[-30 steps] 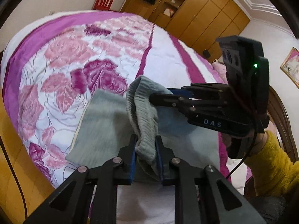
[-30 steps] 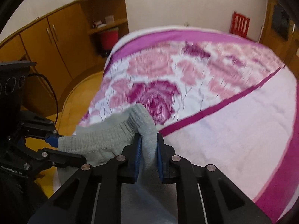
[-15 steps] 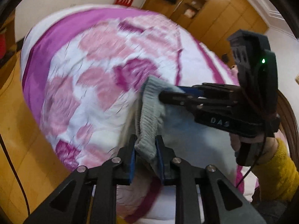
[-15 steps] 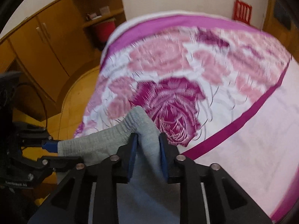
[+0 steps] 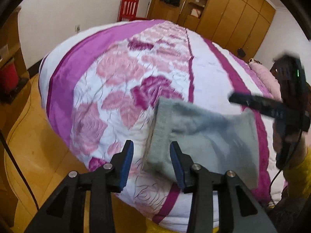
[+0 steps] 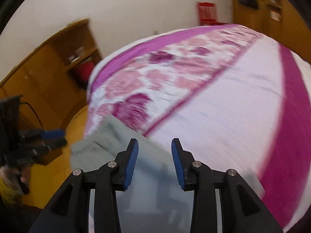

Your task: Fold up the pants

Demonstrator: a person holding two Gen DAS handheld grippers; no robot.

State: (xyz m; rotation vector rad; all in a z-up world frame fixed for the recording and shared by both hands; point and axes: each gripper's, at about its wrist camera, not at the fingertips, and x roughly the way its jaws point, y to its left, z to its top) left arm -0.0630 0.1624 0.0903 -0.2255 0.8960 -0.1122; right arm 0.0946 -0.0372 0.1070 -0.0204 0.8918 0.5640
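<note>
The grey pants [image 5: 204, 136] lie folded on the near edge of the bed [image 5: 136, 73], ribbed waistband to the left. My left gripper [image 5: 151, 151] is open and empty, just above and in front of the waistband. The right gripper [image 5: 252, 101] shows blurred at the right in the left wrist view. In the right wrist view my right gripper [image 6: 154, 151] is open and empty over the pants [image 6: 147, 167], and the left gripper [image 6: 50, 137] shows blurred at the left.
The bed has a pink and purple rose cover. Wooden floor [image 5: 29, 139] runs along its left side. A red chair [image 5: 129, 8] and wooden wardrobes [image 5: 223, 13] stand at the far wall. A wooden cabinet [image 6: 58, 62] with a red bin stands left.
Both grippers held the pants' waistband; both have opened and let it go. The pants now lie flat on the bed, and both grippers have pulled back.
</note>
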